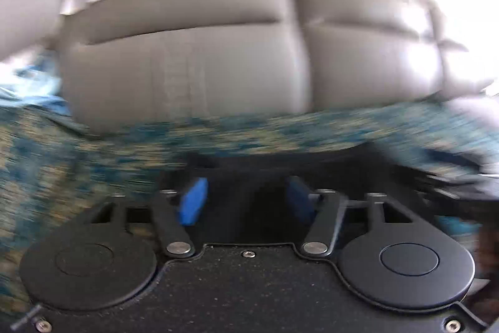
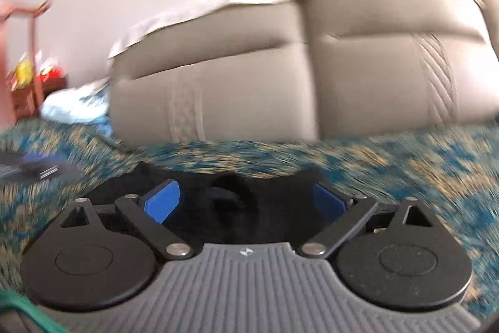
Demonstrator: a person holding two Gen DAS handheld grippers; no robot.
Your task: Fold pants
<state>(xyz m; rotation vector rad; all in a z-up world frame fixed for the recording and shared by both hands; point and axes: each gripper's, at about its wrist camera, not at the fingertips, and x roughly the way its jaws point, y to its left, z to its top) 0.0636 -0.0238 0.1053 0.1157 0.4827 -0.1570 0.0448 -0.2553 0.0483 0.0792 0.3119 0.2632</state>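
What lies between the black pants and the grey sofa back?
In the right wrist view, only the blue-and-tan patterned cover lies between the black pants and the grey sofa back.

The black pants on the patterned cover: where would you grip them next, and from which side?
Probably the far edge of the black pants, where it meets the patterned cover: it is the one clearly exposed hem. Come from the near side, low over the cloth, the open right gripper straddling that edge. Blur hides finer folds.
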